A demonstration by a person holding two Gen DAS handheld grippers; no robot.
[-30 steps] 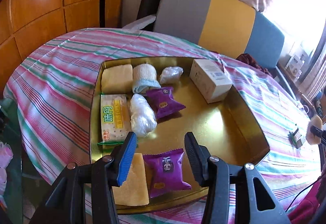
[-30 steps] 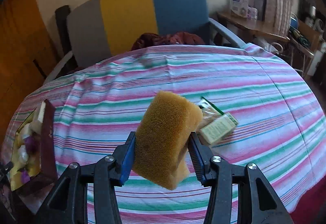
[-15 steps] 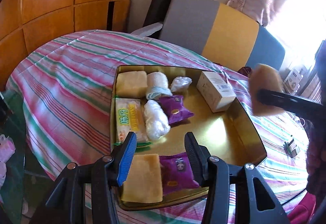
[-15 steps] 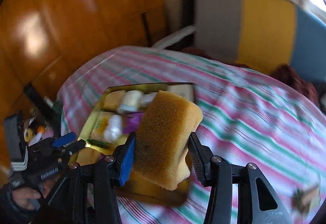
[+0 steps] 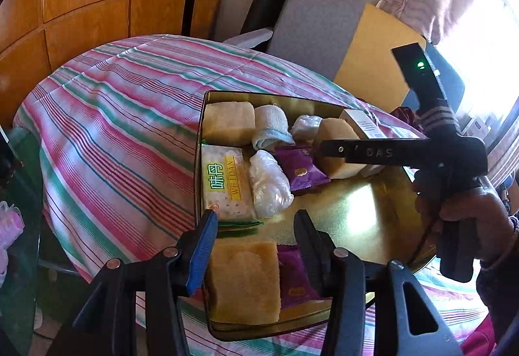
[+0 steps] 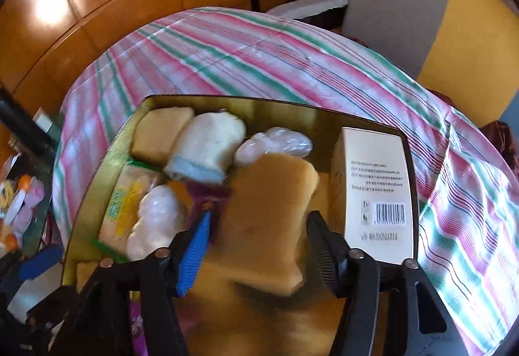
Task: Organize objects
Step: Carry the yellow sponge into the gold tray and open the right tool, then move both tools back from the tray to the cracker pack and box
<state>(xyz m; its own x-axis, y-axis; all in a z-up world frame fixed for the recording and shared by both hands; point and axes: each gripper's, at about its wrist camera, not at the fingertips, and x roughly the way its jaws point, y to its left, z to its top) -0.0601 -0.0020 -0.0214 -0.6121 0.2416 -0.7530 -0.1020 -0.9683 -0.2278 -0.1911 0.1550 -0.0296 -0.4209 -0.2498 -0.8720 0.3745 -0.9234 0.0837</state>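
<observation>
Moved since a second ago: my right gripper (image 6: 258, 237) has swung from over the striped desk (image 5: 107, 129), where it carried the sponge (image 6: 269, 219) clamped, to a spot over the gold tray (image 5: 366, 210); its jaws have just been opening with the sponge between them.
Right jaws now: spread; in the right wrist view I see a gap between each pad and the sponge, so I judge it released or dropping, blurred.
Left jaws: partly open on nothing, my left gripper (image 5: 256, 236) hovering above the tray's near end.
Step in hand: I read this as the drop-off of the sponge into the tray, nearly finished.
Sponge position: over the tray's middle, between the purple snack packet (image 5: 301, 169) and the white box (image 6: 378, 184); whether it rests on the floor I cannot tell.
Next move: I would lift the right gripper straight up clear of the sponge without catching it on a pad, then go for whatever is left on the desk.
Tray, far row: another sponge (image 5: 228, 124), a rolled cloth (image 5: 271, 125), a clear plastic bundle (image 5: 305, 125), the white box.
Tray, middle row: a cracker pack (image 5: 225, 182), a second plastic bundle (image 5: 269, 187), the purple snack packet.
Tray, near row: a yellow sponge (image 5: 245, 283) and a second purple packet (image 5: 293, 278), side by side under my left jaws.
</observation>
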